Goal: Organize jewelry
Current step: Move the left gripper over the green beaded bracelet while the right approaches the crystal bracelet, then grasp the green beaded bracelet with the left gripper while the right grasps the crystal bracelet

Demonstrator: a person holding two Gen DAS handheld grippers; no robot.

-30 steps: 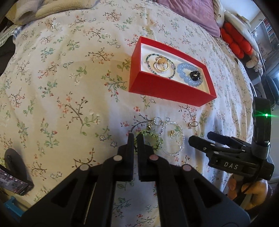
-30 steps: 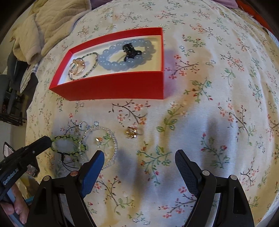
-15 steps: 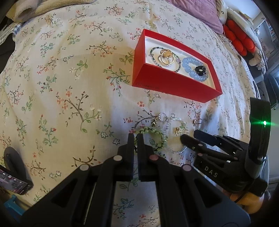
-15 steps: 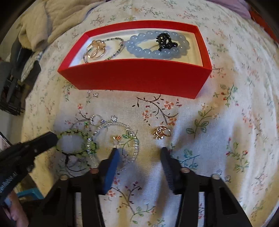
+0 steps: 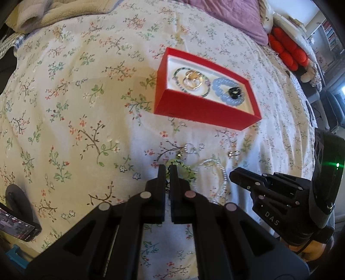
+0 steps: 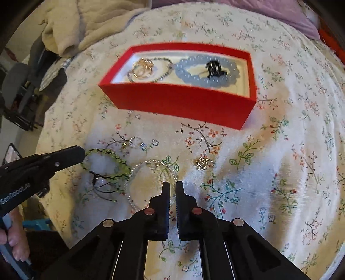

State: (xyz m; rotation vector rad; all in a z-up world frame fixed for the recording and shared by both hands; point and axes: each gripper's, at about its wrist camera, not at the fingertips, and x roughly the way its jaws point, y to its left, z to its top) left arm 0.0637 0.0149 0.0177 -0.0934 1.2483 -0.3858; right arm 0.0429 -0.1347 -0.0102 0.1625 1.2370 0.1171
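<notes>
A red box on the floral bedspread holds gold rings, a thin beaded bracelet, a pale blue bead bracelet and a black piece. In front of it lie a green bead bracelet, a clear bead bracelet, a small gold ring and a small clear ring. My left gripper is shut on the green bracelet's edge. My right gripper is shut on the clear bracelet's near rim.
A beige blanket is bunched at the back left. A purple pillow and red cushions lie at the far right. A phone sits at the bed's near left edge.
My right gripper has moved left to the clear bracelet and closed from wide open to shut. My left gripper has stayed shut at the green bracelet.
</notes>
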